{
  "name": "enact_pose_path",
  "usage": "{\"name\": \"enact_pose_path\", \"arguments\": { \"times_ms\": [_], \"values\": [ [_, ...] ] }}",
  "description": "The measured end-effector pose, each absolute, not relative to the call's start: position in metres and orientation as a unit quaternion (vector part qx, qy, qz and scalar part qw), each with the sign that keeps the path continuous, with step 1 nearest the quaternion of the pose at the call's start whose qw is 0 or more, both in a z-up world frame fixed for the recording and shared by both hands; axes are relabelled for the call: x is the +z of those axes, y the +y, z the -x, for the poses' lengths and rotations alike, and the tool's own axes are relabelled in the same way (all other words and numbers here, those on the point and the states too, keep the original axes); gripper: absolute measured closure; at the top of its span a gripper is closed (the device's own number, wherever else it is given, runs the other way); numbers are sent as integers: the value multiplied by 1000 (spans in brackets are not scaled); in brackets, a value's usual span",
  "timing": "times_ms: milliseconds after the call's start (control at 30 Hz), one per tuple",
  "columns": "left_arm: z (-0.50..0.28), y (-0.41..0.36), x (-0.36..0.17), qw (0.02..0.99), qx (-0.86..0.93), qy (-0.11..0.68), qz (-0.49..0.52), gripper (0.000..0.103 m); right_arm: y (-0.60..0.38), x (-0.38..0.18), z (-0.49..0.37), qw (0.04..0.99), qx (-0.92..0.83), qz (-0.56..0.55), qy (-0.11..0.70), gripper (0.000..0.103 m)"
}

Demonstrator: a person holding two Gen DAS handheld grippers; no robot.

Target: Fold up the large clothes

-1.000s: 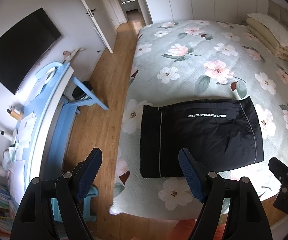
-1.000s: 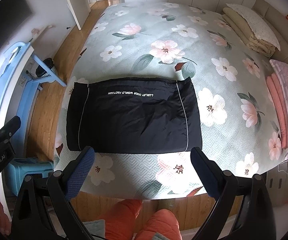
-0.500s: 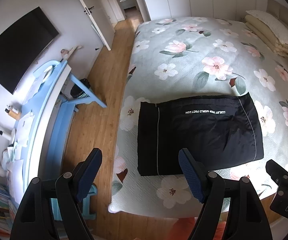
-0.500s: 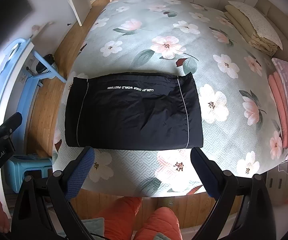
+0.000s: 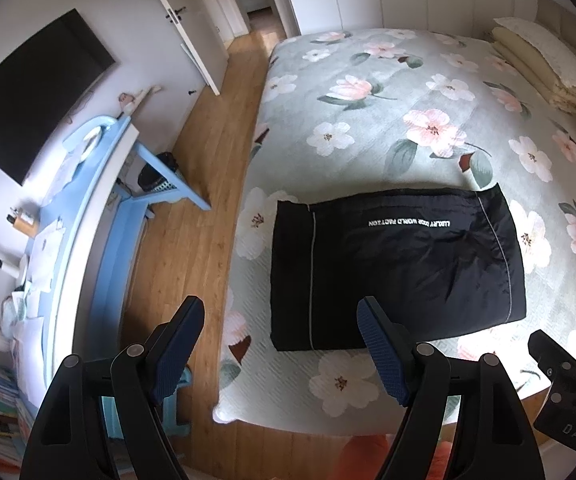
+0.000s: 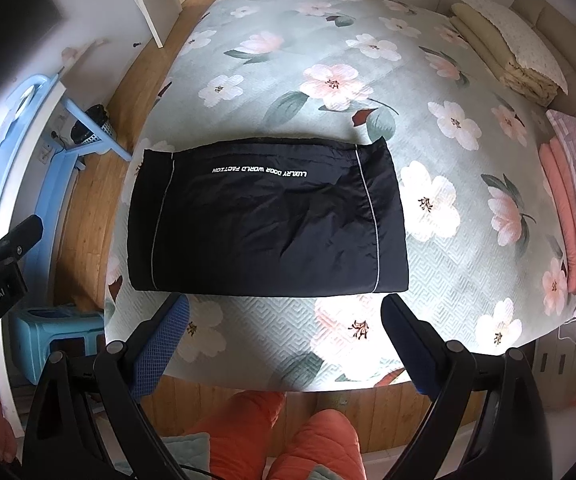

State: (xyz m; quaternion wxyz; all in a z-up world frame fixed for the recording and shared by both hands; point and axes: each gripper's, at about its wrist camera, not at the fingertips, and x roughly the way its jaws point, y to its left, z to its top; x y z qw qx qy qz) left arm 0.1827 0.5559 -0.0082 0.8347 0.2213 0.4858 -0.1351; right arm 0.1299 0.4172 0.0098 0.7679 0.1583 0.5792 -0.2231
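A black garment (image 5: 395, 268) (image 6: 268, 220) is lying folded into a flat, neat rectangle near the bed's foot edge, long side running across. White lettering is showing upside down near its far edge, thin pale piping is running down each end, and soft wrinkles are creasing the top layer.

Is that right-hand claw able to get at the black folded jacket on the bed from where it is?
Probably yes. The right gripper is open and held back from the black jacket, with only bare bedspread between them; nothing blocks the near edge.
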Motion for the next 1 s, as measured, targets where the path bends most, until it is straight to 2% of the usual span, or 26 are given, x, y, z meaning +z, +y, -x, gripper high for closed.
{"name": "enact_pose_path", "arguments": {
  "times_ms": [133,1000],
  "values": [
    [-187,557,-15,819,-155,519,-190,23,414,7,-129,765,-226,-157,582,6],
    [-196,565,-25,819,-131,522,-200,23,419,1,-131,764,-214,-154,589,6]
  ]
}}
